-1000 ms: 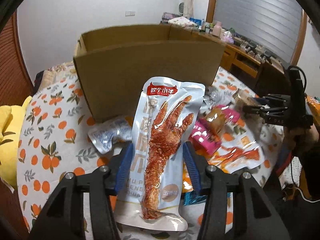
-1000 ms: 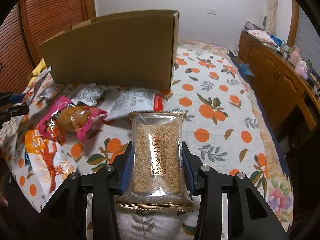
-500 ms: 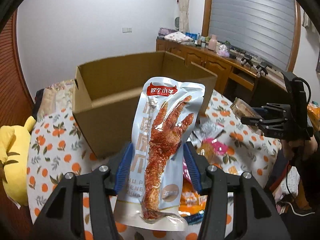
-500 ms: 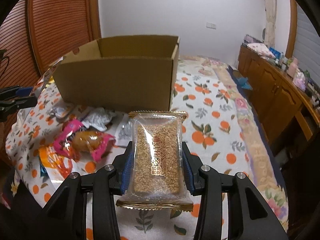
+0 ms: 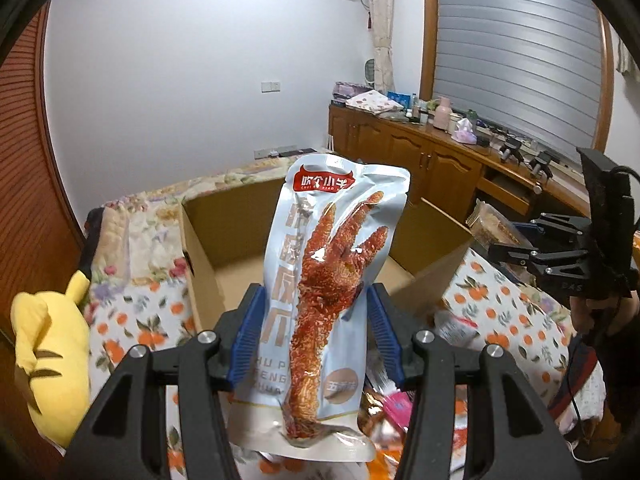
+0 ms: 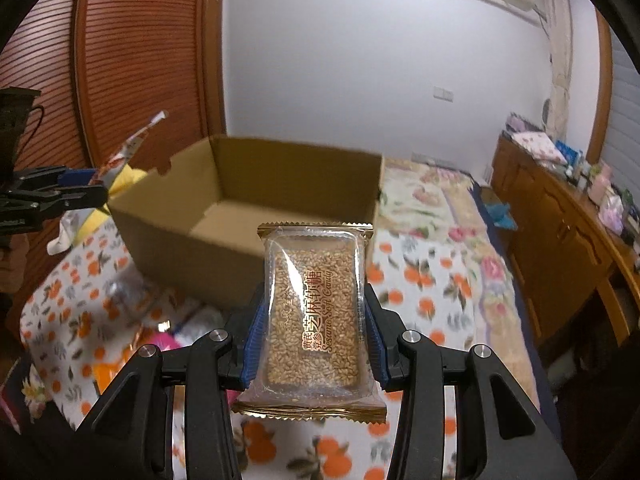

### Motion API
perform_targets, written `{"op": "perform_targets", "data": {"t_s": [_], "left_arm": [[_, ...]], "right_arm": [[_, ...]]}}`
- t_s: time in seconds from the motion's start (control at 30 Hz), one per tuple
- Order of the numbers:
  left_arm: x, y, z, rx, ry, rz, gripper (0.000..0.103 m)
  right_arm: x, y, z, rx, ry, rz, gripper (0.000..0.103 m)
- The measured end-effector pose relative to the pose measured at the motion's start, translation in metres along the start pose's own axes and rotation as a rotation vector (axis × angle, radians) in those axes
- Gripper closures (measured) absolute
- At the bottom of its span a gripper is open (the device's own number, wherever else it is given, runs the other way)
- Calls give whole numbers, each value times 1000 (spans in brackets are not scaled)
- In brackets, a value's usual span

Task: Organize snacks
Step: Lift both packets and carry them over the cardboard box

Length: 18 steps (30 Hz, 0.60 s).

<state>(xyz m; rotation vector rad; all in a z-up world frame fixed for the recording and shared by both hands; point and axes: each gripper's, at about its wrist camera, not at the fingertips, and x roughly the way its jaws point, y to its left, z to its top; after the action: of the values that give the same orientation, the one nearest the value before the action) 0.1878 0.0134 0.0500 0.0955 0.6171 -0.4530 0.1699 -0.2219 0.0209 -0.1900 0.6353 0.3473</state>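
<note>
My left gripper (image 5: pixel 316 292) is shut on a pale blue chicken-foot snack pouch (image 5: pixel 328 248), held upright above the near wall of an open cardboard box (image 5: pixel 204 252). The box floor that shows is bare. In the right wrist view my right gripper (image 6: pixel 314 294) is shut on a clear sesame candy pack (image 6: pixel 314 312), in front of the same box (image 6: pixel 192 248). Each gripper shows in the other view: the right gripper (image 5: pixel 520 250) at the box's right side, the left gripper (image 6: pixel 80 196) at its left with the pouch (image 6: pixel 128 152) sticking up.
The box stands on a bedspread with an orange print (image 6: pixel 420 280). Several loose snack packets (image 5: pixel 392 404) lie in front of the box, blurred. A yellow plush toy (image 5: pixel 48 352) sits at the left, and a wooden cabinet (image 5: pixel 440 160) with clutter runs along the right wall.
Both grippers have risen with their packs still held. The box, seen from the side before, now sits lower in view with its inside showing.
</note>
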Motion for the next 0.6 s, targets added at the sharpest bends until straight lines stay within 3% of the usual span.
{"op": "perform_targets", "data": {"t_s": [0.23,0.6], "left_arm": [[29,16,20,-6,18,18,51],[76,34,29,-36,66,29,50]], "right_arm": [[24,2,38,-28,-32,36,60],[86,3,68,-42,6,90,59]]}}
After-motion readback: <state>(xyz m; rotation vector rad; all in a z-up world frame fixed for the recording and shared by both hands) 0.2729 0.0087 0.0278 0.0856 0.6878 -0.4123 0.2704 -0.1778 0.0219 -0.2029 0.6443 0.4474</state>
